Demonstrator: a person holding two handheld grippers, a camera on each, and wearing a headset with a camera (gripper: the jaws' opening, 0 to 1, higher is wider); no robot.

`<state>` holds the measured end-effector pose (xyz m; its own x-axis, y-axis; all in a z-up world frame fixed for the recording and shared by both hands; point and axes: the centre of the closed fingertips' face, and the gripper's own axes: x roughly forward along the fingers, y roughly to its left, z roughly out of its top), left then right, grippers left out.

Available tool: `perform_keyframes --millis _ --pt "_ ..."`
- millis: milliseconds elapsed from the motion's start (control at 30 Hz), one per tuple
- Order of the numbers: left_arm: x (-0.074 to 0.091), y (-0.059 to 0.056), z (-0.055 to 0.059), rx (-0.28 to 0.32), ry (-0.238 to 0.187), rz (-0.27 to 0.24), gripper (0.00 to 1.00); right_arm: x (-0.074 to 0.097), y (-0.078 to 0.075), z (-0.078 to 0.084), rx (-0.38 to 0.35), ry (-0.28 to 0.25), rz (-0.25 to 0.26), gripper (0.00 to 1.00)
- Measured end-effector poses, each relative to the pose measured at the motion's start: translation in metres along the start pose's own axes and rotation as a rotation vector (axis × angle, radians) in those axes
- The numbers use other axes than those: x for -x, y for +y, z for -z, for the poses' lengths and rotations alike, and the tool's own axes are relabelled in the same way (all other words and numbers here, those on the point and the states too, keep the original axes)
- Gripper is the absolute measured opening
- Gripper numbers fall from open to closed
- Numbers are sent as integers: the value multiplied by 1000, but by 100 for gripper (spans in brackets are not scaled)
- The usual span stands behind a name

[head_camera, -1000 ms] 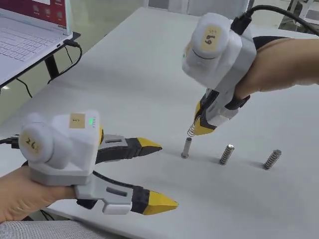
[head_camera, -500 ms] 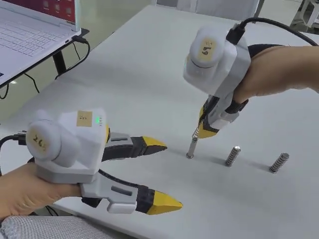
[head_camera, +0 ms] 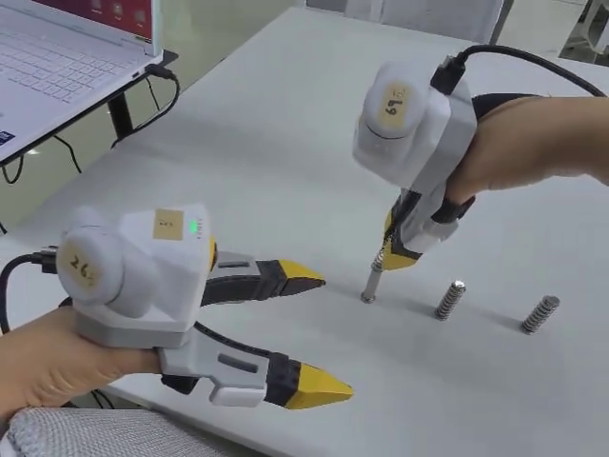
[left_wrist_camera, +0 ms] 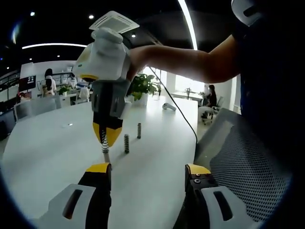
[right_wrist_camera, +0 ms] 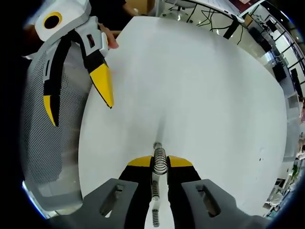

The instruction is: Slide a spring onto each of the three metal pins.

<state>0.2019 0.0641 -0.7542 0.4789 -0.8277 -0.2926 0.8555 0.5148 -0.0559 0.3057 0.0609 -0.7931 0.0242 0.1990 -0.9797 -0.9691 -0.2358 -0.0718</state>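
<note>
My right gripper has its jaws clamped on the last spring. It sits directly above the bare pin, which stands at the left end of the row on the desk. In the right gripper view the lowest coils look lined up with the pin's head and may have just started over it. I cannot tell how far.

To do this well, I should hold the spring's axis along the pin and lower it straight. The grip should be light so the coils do not buckle, and I should open only once several coils are around the shaft.

To the right, the middle pin and the far-right pin already wear springs. My left gripper hovers at the near left with its jaws apart and empty, well clear of the row.
</note>
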Motion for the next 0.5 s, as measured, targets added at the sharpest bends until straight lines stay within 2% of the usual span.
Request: perform_keyframes --millis 300,500 --pt "0 -1 1 -2 2 1 57 -14 2 0 6 32 -5 9" --pt "0 -1 2 -2 3 1 57 -27 5 5 1 58 -14 9"
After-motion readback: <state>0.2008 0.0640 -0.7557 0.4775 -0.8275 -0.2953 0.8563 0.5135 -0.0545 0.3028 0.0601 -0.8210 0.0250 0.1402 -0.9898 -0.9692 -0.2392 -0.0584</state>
